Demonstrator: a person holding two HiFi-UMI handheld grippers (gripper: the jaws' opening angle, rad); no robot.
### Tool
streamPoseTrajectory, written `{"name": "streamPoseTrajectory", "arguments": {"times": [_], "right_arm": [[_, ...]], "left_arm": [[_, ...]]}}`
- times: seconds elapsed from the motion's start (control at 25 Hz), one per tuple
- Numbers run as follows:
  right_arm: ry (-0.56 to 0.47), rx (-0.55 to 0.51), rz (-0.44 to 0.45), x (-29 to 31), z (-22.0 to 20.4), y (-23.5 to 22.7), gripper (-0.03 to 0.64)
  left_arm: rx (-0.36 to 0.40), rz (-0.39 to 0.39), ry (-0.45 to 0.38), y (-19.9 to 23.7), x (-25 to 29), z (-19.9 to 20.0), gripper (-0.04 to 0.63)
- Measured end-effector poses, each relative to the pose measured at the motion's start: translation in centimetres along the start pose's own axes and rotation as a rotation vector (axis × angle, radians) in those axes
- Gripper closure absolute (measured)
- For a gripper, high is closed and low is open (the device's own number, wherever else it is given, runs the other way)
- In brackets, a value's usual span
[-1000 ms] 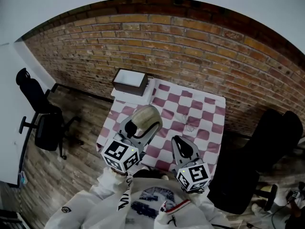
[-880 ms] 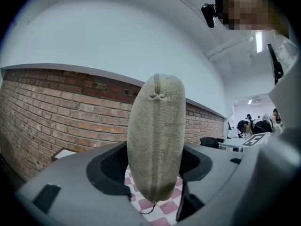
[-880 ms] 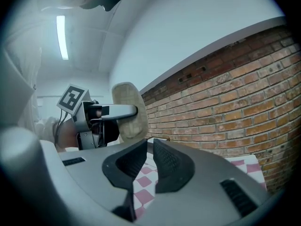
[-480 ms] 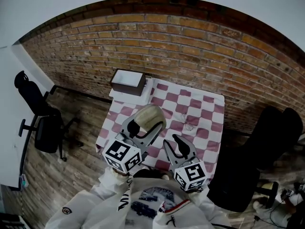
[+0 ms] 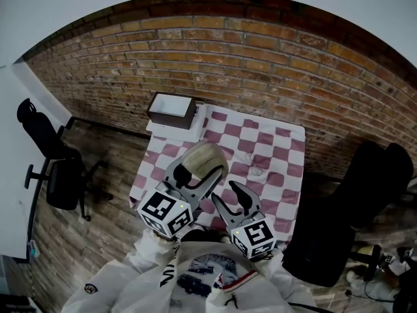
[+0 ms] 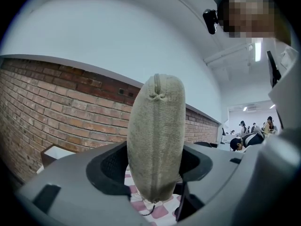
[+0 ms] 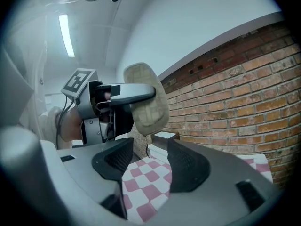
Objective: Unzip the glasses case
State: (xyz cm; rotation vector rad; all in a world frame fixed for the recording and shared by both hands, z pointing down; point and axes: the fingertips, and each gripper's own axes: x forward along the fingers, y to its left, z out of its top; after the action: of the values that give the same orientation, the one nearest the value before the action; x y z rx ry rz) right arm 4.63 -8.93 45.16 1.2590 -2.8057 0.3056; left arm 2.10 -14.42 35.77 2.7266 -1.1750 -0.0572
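My left gripper [image 5: 197,176] is shut on a beige woven glasses case [image 5: 203,160] and holds it upright above the checked table [image 5: 277,150]. In the left gripper view the case [image 6: 156,140] fills the gap between the jaws, its zip seam facing the camera and a thin dark cord [image 6: 151,210] hanging from its lower end. My right gripper [image 5: 230,196] is just right of the case, its jaws opening with nothing between them. In the right gripper view the case [image 7: 147,105] hangs ahead and above those jaws [image 7: 146,166], clamped by the left gripper's fingers [image 7: 134,93].
A dark brown box [image 5: 171,110] with a white inside stands at the table's far left corner. A small pair of wire glasses [image 5: 255,169] lies mid-table. A brick wall [image 5: 260,64] is behind. Black office chairs stand at the left [image 5: 57,171] and the right [image 5: 368,194].
The right gripper's jaws, shut a second ago, have spread apart, and that gripper has shifted left toward the case. The left gripper and the case have stayed put.
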Motion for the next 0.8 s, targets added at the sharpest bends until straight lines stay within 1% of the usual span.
{"name": "streamPoseTrajectory", "arguments": {"times": [0.12, 0.28, 0.4, 0.52, 0.8], "right_arm": [[0.003, -0.001, 0.018, 0.3, -0.1, 0.5, 0.397], [0.002, -0.011, 0.019, 0.7, -0.1, 0.7, 0.399], [0.005, -0.017, 0.031, 1.0, -0.2, 1.1, 0.399], [0.009, -0.024, 0.028, 1.3, -0.3, 1.2, 0.399], [0.002, -0.034, 0.027, 1.5, -0.3, 1.1, 0.4]], "left_arm": [[0.001, -0.008, -0.005, -0.4, 0.0, 0.3, 0.311], [-0.001, -0.012, -0.011, -0.5, 0.0, 0.6, 0.311], [-0.014, -0.016, -0.014, -0.5, 0.0, 0.8, 0.311], [-0.032, -0.022, -0.016, -0.7, 0.0, 1.0, 0.311], [-0.032, -0.041, -0.021, -1.6, 0.0, 1.3, 0.311]]}}
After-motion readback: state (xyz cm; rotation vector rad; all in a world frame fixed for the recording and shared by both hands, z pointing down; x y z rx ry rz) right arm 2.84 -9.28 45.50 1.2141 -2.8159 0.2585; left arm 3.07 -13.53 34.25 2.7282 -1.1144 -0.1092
